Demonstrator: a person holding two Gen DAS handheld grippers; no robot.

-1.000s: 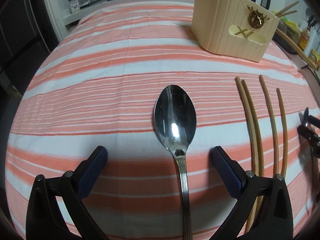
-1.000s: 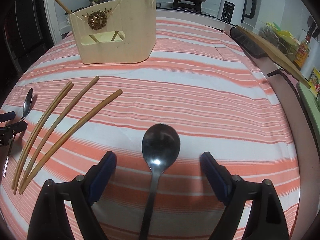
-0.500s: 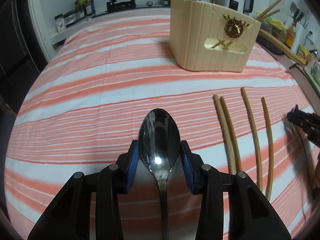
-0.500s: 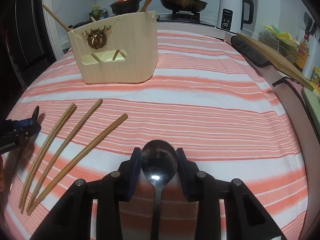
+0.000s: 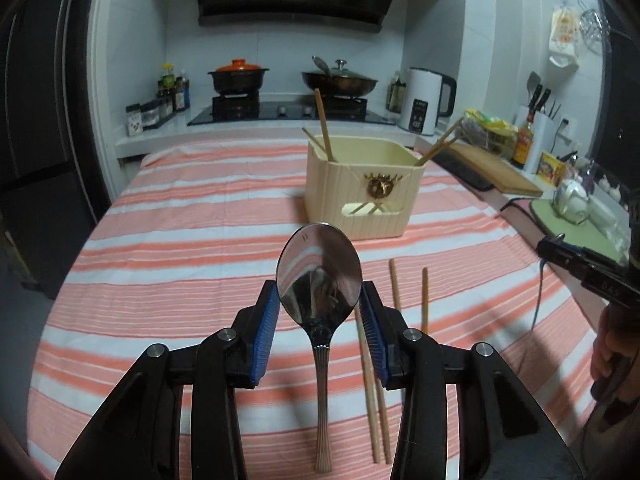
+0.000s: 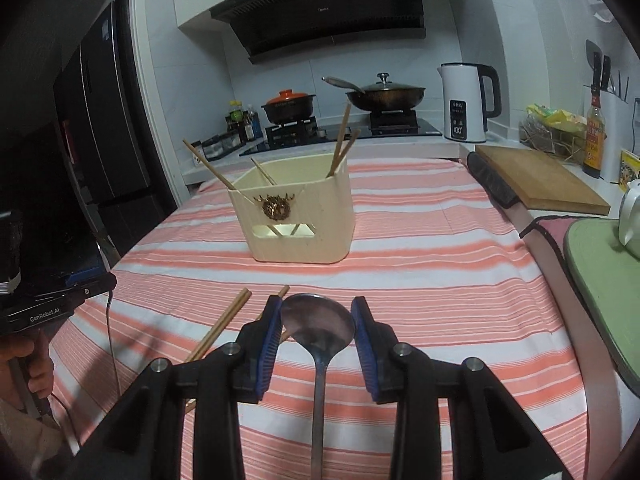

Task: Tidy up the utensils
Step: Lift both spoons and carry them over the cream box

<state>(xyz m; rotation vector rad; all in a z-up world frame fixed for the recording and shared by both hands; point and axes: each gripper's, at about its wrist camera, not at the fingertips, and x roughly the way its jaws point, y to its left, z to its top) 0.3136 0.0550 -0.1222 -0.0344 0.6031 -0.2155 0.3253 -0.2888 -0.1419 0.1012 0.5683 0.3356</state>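
My left gripper (image 5: 320, 316) is shut on the bowl of a shiny steel spoon (image 5: 319, 276), lifted off the striped cloth with its handle hanging down. My right gripper (image 6: 317, 336) is shut on a darker spoon (image 6: 317, 322), also lifted. A cream utensil holder (image 5: 362, 190) with several chopsticks in it stands ahead at mid-table; it also shows in the right wrist view (image 6: 298, 216). Loose wooden chopsticks (image 5: 396, 292) lie on the cloth between the two grippers, and they show in the right wrist view (image 6: 220, 326). Each gripper appears at the edge of the other's view.
The table wears an orange and white striped cloth (image 5: 180, 264). A cutting board (image 6: 540, 178) and a green mat (image 6: 604, 280) lie along the right edge. Behind are a stove with pots (image 6: 384, 94), a white kettle (image 6: 466, 108) and bottles.
Both grippers closed on their spoons, then lifted them off the cloth and tilted up, so the views now look level across the table toward the holder.
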